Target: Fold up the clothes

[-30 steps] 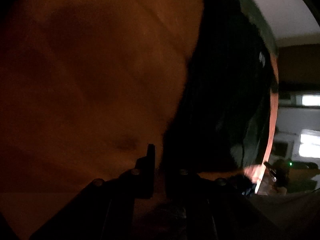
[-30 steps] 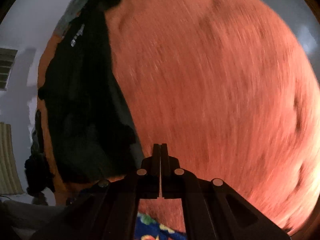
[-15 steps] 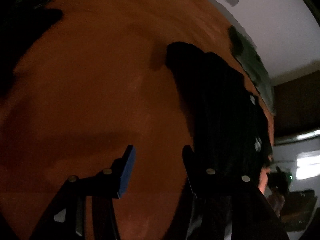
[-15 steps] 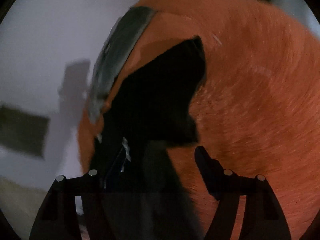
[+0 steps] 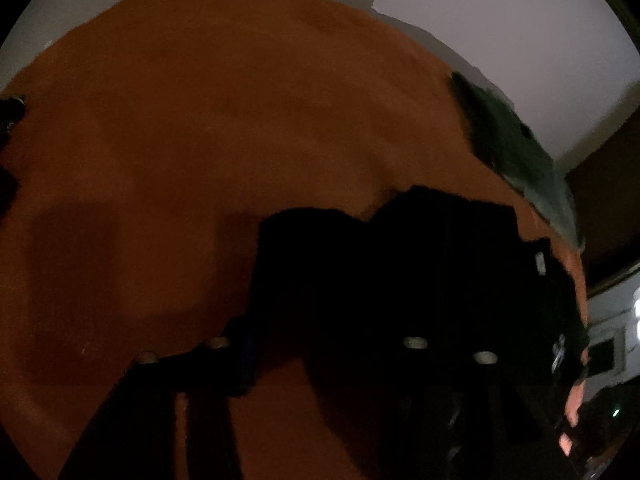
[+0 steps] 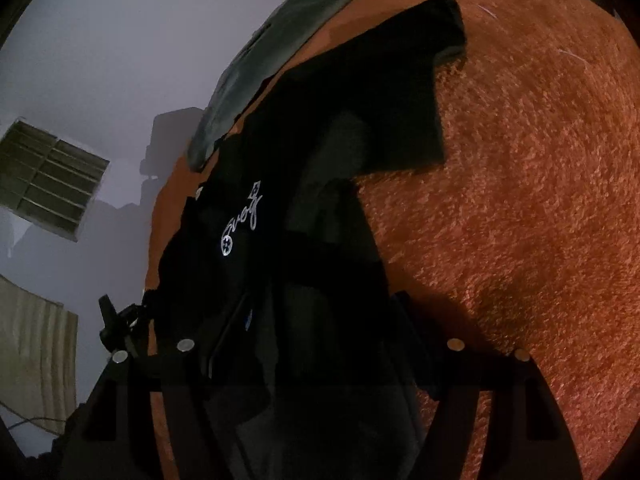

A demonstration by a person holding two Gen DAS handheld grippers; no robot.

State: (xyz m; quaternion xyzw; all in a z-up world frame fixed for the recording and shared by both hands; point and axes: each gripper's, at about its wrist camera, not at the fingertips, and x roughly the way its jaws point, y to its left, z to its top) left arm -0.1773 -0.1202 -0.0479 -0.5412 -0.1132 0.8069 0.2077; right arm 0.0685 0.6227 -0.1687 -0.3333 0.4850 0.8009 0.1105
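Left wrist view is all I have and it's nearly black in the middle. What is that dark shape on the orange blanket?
Observer: A black T-shirt lying spread on the orange blanket; the right wrist view shows a white logo printed on it.
Operator: Is the right gripper holding it?
Observer: No. The right gripper is open, its fingers either side of the shirt's near part.
Operator: The dark green patch at my upper right?
Observer: Another cloth, grey-green, lying along the blanket's far edge past the shirt's sleeve.
Operator: Anything behind?
Observer: A slatted vent on the pale wall.
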